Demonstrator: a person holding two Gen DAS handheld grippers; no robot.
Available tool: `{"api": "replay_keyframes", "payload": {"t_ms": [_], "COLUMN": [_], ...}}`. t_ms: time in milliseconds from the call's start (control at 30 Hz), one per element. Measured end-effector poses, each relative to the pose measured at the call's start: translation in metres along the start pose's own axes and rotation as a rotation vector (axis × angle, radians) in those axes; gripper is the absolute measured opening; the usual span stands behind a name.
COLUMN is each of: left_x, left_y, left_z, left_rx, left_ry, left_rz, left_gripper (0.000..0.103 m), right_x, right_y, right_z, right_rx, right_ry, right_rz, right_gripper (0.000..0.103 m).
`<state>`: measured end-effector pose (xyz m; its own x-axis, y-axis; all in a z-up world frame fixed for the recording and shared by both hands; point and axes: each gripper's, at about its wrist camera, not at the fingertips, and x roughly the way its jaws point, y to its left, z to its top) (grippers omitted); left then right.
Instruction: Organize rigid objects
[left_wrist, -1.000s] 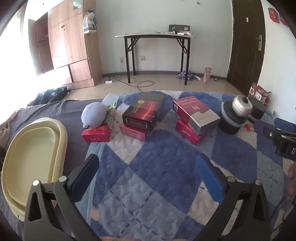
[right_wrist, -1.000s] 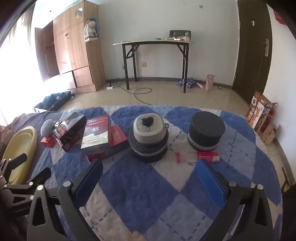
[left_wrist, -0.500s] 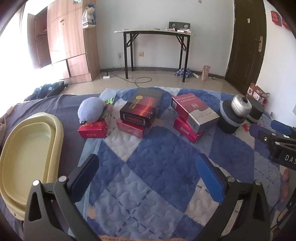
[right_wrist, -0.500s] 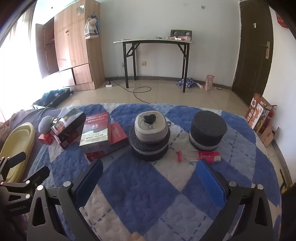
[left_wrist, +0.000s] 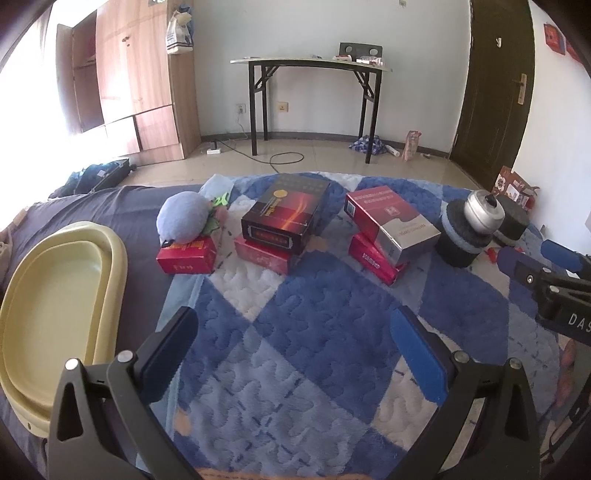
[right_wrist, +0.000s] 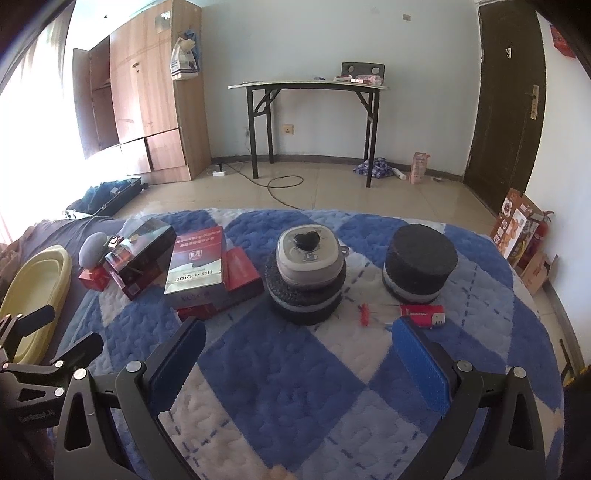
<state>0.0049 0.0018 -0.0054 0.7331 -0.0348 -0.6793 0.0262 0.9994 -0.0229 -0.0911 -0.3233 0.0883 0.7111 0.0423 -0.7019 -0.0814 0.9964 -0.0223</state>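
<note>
So far we have only crept nearer: both the left gripper (left_wrist: 295, 339) and right gripper (right_wrist: 297, 349) hover with jaws spread and empty, while the boxes (left_wrist: 284, 221) sit untouched on the quilt (left_wrist: 314, 332), beside the yellow basin (left_wrist: 55, 306).

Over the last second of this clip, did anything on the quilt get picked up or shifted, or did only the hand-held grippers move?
Only the grippers moved. The right hand-held gripper pushed further into the left camera's view from the right edge, and both cameras eased slightly forward. Nothing was grasped: the left hand-held gripper stayed open and empty. The black box, the red boxes, the grey pot and the yellow basin kept their places.
</note>
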Motion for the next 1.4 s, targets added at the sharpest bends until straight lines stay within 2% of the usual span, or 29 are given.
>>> {"api": "replay_keyframes", "payload": {"t_ms": [1400], "left_x": [0.001], "left_y": [-0.001], "left_z": [0.0], "left_rx": [-0.005], "left_ry": [0.026], "left_rz": [0.009], "left_gripper": [0.103], "right_x": [0.011], "right_y": [0.006], "right_z": [-0.003], "right_rx": [-0.008], "right_ry": [0.045], "right_rz": [-0.008], "right_gripper": [0.103]}}
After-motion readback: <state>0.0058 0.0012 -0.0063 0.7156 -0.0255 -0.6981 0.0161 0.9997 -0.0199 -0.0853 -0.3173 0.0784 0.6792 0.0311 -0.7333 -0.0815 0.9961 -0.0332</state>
